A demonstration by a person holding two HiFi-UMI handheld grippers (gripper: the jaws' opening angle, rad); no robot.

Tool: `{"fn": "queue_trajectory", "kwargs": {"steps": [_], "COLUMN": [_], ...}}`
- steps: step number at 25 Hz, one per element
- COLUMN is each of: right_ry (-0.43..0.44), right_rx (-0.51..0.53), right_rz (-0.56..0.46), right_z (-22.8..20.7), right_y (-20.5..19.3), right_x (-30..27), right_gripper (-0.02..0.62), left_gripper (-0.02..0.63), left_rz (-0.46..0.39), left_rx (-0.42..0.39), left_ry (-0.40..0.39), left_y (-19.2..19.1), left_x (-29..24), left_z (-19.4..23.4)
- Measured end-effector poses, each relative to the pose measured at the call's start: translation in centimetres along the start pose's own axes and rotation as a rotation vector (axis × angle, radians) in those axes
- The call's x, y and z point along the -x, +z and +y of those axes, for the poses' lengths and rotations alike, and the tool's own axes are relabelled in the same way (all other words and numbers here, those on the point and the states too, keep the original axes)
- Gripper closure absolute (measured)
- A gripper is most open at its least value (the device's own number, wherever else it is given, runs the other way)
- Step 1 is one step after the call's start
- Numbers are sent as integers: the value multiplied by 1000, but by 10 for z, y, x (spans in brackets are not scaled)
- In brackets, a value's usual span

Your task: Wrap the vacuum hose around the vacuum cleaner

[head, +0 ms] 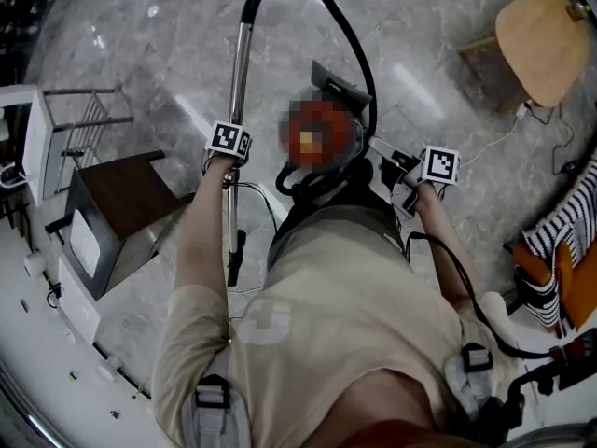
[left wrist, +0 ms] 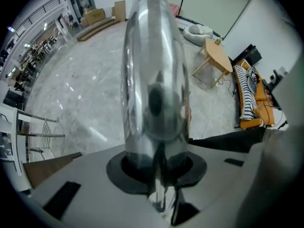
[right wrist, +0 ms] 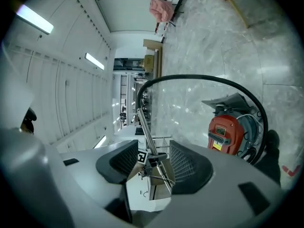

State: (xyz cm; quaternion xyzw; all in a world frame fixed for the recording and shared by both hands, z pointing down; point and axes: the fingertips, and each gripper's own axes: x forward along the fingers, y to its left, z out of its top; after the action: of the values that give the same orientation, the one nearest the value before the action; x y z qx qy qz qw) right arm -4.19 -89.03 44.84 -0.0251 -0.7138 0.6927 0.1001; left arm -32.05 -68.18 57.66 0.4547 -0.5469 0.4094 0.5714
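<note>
A red vacuum cleaner (right wrist: 224, 133) stands on the marble floor in front of me, partly hidden in the head view. Its black hose (head: 350, 35) arcs up from the body to the top of a chrome wand (head: 241, 73). My left gripper (head: 229, 160) points down and is shut on that wand, which fills the left gripper view as a shiny tube (left wrist: 154, 80) between the jaws. To the right of the cleaner, my right gripper (head: 399, 171) is held level and open. Nothing lies between its ribbed pads (right wrist: 187, 164), which face the cleaner and the hose (right wrist: 204, 80).
A dark wooden cabinet (head: 121, 194) and a white metal rack (head: 89, 119) stand at the left. A light wooden stool (head: 541, 26) is at the far right, with a white cable (head: 499, 138) on the floor. Striped and orange fabric (head: 560, 241) lies at the right edge.
</note>
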Motion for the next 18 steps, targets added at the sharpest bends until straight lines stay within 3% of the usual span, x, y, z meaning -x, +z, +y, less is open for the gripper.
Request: {"fn": "queue_trajectory", "kwargs": {"steps": [3, 7, 12, 16, 18], "right_ry": [15, 3, -78, -144, -136], "right_rx": [-29, -67, -106, -56, 18], "right_rz": [-4, -5, -39, -23, 33], "right_z": [-1, -4, 9, 19, 27], "right_y": [-5, -16, -73, -119, -133], "right_x": [0, -13, -63, -128, -173], "right_gripper": [397, 397, 396, 396, 396], "left_gripper": [508, 508, 508, 508, 508], "left_rz": [51, 29, -46, 27, 41], "left_rx": [21, 48, -47, -25, -26], "left_ry": [-5, -20, 50, -129, -158], "left_y": [-37, -56, -55, -89, -93], "left_x": [-20, -34, -53, -63, -55], "left_z": [-3, 6, 90, 101, 117]}}
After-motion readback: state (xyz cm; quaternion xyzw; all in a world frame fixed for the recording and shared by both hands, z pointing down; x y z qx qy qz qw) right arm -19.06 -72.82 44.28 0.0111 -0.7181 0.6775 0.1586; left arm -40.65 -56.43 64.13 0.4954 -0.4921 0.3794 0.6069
